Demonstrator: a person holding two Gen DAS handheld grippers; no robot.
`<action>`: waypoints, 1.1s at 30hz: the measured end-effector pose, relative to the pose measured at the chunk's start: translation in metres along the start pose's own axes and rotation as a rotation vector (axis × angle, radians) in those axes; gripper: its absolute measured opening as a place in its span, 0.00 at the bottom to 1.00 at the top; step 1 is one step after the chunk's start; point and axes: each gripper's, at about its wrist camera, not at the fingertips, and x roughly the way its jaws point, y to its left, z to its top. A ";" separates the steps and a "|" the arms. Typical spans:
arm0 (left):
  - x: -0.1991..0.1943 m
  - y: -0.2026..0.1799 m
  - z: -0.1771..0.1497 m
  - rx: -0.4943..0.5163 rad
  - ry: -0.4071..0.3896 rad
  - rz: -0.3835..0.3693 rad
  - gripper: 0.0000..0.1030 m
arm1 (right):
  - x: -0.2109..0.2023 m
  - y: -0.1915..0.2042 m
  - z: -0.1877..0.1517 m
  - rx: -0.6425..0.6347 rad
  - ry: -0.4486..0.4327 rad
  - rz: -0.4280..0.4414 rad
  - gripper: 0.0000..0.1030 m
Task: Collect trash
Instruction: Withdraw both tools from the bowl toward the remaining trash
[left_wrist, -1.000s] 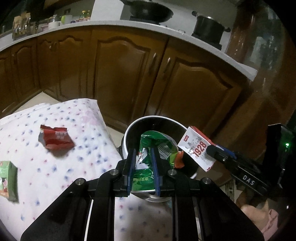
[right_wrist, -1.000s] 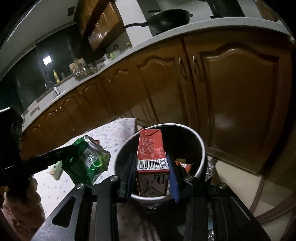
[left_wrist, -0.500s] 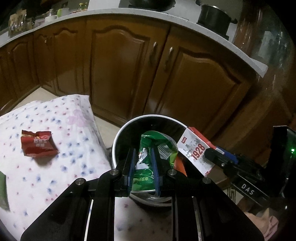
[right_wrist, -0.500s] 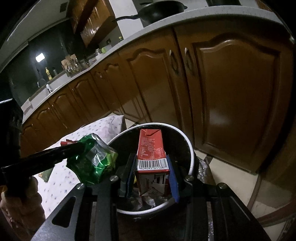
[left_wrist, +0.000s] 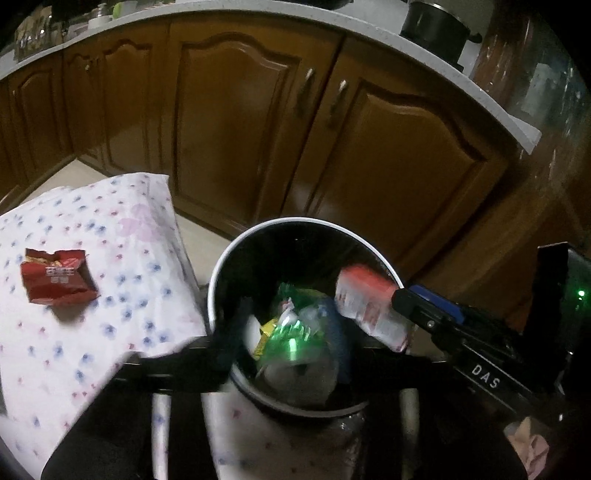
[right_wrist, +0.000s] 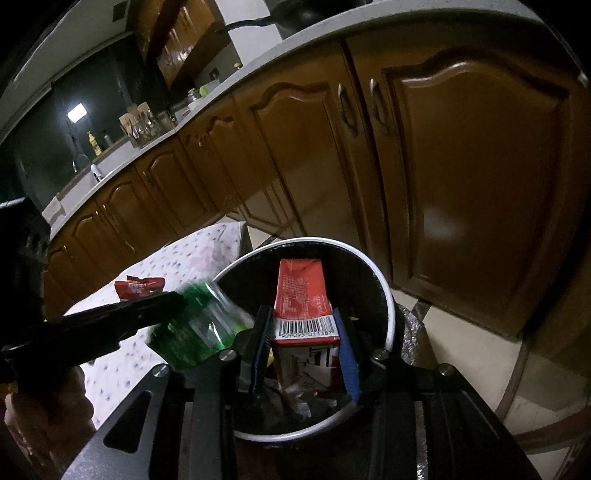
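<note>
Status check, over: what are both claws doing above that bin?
Left gripper just opened, green wrapper dropping. Right gripper shut on red carton. Bin unobstructed.

right tool grips red carton | over bin | green wrapper blurred, possibly falling

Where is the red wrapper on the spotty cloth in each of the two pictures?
Left wrist view: the red wrapper lies at the far left, on the spotty cloth, left of the bin.
Right wrist view: the red wrapper peeks out at lower left, just above the left gripper's dark arm, on the same cloth.
Shared landmark: the round white-rimmed bin, right of the wrapper in both.
</note>
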 end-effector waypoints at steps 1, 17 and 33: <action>-0.004 0.001 -0.001 -0.003 -0.011 0.004 0.55 | -0.001 0.000 -0.001 0.004 -0.005 -0.003 0.38; -0.070 0.068 -0.078 -0.164 -0.059 0.071 0.59 | -0.033 0.046 -0.040 0.049 -0.075 0.129 0.83; -0.145 0.184 -0.158 -0.402 -0.095 0.216 0.62 | -0.013 0.139 -0.088 -0.055 0.030 0.231 0.91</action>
